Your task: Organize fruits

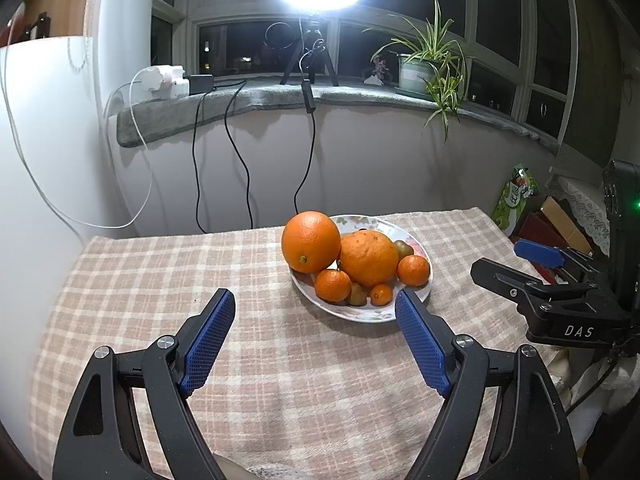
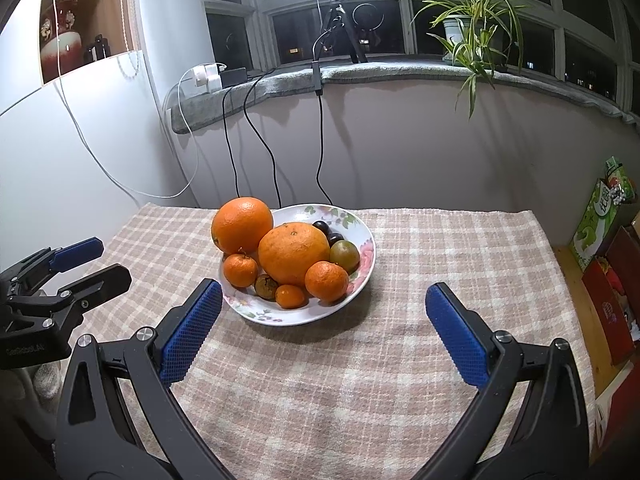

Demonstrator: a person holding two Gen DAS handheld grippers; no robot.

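A white flowered plate (image 1: 421,247) (image 2: 362,226) stands on the checked tablecloth with fruit piled in it. A big smooth orange (image 1: 310,241) (image 2: 242,225) sits at its left, a big bumpy orange (image 1: 369,258) (image 2: 293,253) in the middle. Small mandarins (image 1: 332,285) (image 2: 326,281), brownish-green fruits (image 2: 344,255) and dark plums (image 2: 320,227) lie around them. My left gripper (image 1: 316,304) is open and empty, short of the plate's near-left rim. My right gripper (image 2: 324,300) is open and empty, just before the plate's near rim; it also shows in the left wrist view (image 1: 508,264).
The checked tablecloth (image 1: 168,280) (image 2: 440,248) covers the table. A wall with hanging cables (image 2: 260,140) is close behind. A green carton (image 2: 600,216) and red boxes (image 2: 612,304) stand beyond the table's right edge. A windowsill holds a ring light tripod and a potted plant (image 1: 424,68).
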